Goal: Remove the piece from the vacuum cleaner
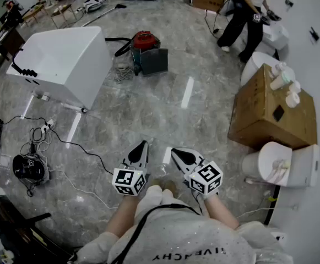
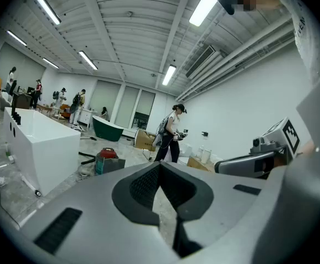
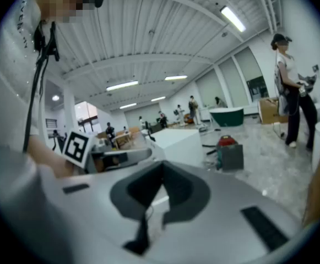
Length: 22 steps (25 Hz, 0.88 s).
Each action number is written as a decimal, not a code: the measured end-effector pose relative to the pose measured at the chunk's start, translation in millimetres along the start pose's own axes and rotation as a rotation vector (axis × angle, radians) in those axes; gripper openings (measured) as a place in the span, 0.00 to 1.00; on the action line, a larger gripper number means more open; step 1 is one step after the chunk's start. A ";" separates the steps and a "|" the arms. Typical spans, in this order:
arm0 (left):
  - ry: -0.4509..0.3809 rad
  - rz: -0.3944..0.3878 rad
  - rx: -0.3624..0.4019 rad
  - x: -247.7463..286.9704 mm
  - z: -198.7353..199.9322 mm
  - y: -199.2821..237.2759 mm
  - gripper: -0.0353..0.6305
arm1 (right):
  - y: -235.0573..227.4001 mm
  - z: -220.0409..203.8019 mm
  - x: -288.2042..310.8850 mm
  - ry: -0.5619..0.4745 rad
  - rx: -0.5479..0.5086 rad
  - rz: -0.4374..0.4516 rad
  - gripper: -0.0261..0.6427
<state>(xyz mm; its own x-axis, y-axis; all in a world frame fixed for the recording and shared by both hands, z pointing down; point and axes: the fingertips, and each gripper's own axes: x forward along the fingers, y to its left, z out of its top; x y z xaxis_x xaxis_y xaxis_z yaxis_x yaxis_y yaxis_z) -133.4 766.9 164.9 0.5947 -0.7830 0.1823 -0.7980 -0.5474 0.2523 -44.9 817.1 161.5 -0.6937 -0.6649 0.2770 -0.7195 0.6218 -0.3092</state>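
Observation:
The vacuum cleaner (image 1: pixel 147 50) stands far off on the marble floor, with a red top, a dark grey body and a black hose (image 1: pixel 117 41) trailing to its left. It also shows small in the left gripper view as the vacuum cleaner (image 2: pixel 108 160) and in the right gripper view as the vacuum cleaner (image 3: pixel 229 150). My left gripper (image 1: pixel 142 144) and right gripper (image 1: pixel 174 151) are held side by side close to my body, well short of it. Both are shut with nothing between their jaws. The left gripper (image 2: pixel 160 167) and the right gripper (image 3: pixel 162 167) each point roughly toward it.
A large white tub (image 1: pixel 66 59) stands left of the vacuum. A cardboard box (image 1: pixel 270 114) with bottles on top and a toilet (image 1: pixel 281 165) are at the right. Cables and a power strip (image 1: pixel 44 128) run to a black device (image 1: pixel 30 168). A person (image 1: pixel 248 15) works at the far right.

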 end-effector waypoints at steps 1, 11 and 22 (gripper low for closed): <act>-0.005 -0.002 0.003 0.2 0.4 -1.8 0.09 | -1.1 -1.4 -1.2 0.000 -0.001 -0.005 0.06; 0.002 -0.041 0.020 6.7 -1.8 -22.4 0.09 | -7.7 -5.2 -9.3 -0.006 -0.009 -0.036 0.06; -0.008 -0.013 0.015 17.5 -2.4 -21.6 0.09 | -25.0 -10.7 -14.5 -0.010 -0.006 -0.058 0.06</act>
<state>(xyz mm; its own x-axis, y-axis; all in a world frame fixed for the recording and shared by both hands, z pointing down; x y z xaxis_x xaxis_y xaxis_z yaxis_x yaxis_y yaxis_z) -105.5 765.8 165.0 0.6040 -0.7784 0.1713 -0.7918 -0.5617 0.2398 -17.2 815.6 174.9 -0.6504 -0.7040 0.2853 -0.7588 0.5844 -0.2876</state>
